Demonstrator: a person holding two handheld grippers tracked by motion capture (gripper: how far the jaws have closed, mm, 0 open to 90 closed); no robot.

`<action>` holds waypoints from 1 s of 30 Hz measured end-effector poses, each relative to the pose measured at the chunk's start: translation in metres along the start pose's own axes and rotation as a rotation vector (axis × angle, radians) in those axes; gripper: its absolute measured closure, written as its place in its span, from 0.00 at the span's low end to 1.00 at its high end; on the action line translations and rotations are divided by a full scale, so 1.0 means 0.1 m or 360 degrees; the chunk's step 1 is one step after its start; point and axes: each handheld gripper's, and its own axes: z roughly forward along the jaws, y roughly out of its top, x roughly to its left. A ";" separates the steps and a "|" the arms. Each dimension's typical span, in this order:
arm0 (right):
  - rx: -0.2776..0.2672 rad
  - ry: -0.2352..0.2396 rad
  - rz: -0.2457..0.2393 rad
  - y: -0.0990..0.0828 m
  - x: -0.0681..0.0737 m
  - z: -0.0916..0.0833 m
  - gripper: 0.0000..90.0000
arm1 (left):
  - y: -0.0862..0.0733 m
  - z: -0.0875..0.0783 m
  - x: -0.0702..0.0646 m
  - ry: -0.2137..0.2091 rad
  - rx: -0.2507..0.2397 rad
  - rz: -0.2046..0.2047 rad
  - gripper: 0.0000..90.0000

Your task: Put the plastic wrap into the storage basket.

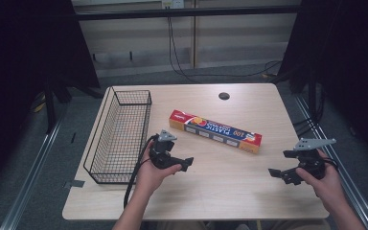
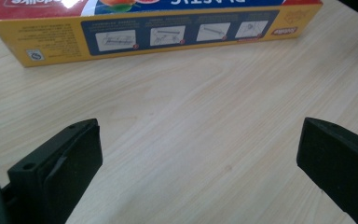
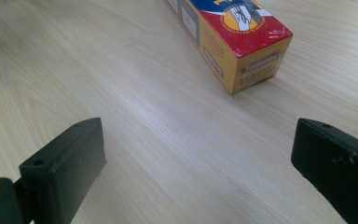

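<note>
Reaching: both grippers face the plastic wrap box (image 1: 215, 131), neither touching it.
Box place: flat on the desk (image 1: 230, 191), right of the wire basket (image 1: 120, 136).
Left gripper (image 1: 188, 163): jaws wide open, empty.
Right gripper (image 1: 274, 173): jaws wide open, empty.
Advice: straddle the box's narrow width, squarely, near an end, before closing.

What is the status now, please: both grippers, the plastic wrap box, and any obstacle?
Left gripper open, empty. Right gripper open, empty. Plastic wrap box flat on table, between them, untouched. Wire basket at left, apart; path clear.
</note>
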 end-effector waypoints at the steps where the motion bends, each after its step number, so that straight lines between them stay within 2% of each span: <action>1: 0.0007 -0.0003 -0.0011 0.00 0.00 0.00 0.03 | 0.03 0.02 -0.01 -0.0014 -0.0004 -0.0019 0.00; 2: 0.0015 -0.0010 -0.0022 -0.01 0.00 0.01 0.03 | 0.07 0.03 0.00 -0.0024 0.0029 -0.0002 0.00; 4: 0.0015 -0.0019 -0.0031 -0.01 0.00 0.01 0.03 | 0.10 0.04 0.00 -0.0030 0.0024 -0.0007 0.00; 5: 0.0020 -0.0001 -0.0042 -0.01 0.00 0.00 0.03 | 0.18 0.05 0.01 -0.0043 0.0031 0.0004 0.00; 7: 0.0009 0.0011 -0.0045 -0.01 0.00 -0.01 0.03 | 0.22 0.06 0.02 -0.0039 0.0046 0.0015 0.01; 12: 0.0009 0.0032 -0.0052 -0.01 0.01 0.00 0.04 | 0.43 0.16 0.04 -0.0148 0.0064 0.0067 0.00; 14: 0.0012 0.0035 -0.0067 0.00 0.02 0.01 0.04 | 0.47 0.19 0.04 -0.0164 0.0062 0.0070 0.01; 15: 0.0012 0.0035 -0.0067 0.00 0.02 0.01 0.04 | 0.51 0.21 0.04 -0.0168 0.0090 0.0107 0.01; 17: 0.0003 0.0056 -0.0066 0.01 0.02 0.02 0.04 | 0.61 0.29 0.03 -0.0178 0.0092 0.0130 0.01; 18: 0.0007 0.0058 -0.0065 0.01 0.02 0.02 0.04 | 0.65 0.32 0.03 -0.0182 0.0095 0.0168 0.01; 19: 0.0007 0.0058 -0.0065 0.01 0.02 0.02 0.04 | 0.65 0.32 0.03 -0.0182 0.0095 0.0168 0.01; 20: 0.0014 0.0066 -0.0074 0.02 0.02 0.04 0.04 | 0.72 0.39 0.03 -0.0199 0.0073 0.0174 0.01; 23: 0.0013 0.0070 -0.0084 0.02 0.02 0.05 0.04 | 0.78 0.49 0.04 -0.0225 0.0090 0.0154 0.02; 26: 0.0012 0.0077 -0.0088 0.02 0.01 0.05 0.04 | 0.82 0.57 0.05 -0.0226 0.0103 0.0162 0.02; 27: 0.0009 0.0083 -0.0088 0.02 0.01 0.05 0.04 | 0.86 0.63 0.05 -0.0228 0.0079 0.0167 0.02; 30: 0.0018 0.0075 -0.0096 0.01 0.00 0.06 0.05 | 0.90 0.70 0.06 -0.0243 0.0109 0.0185 0.02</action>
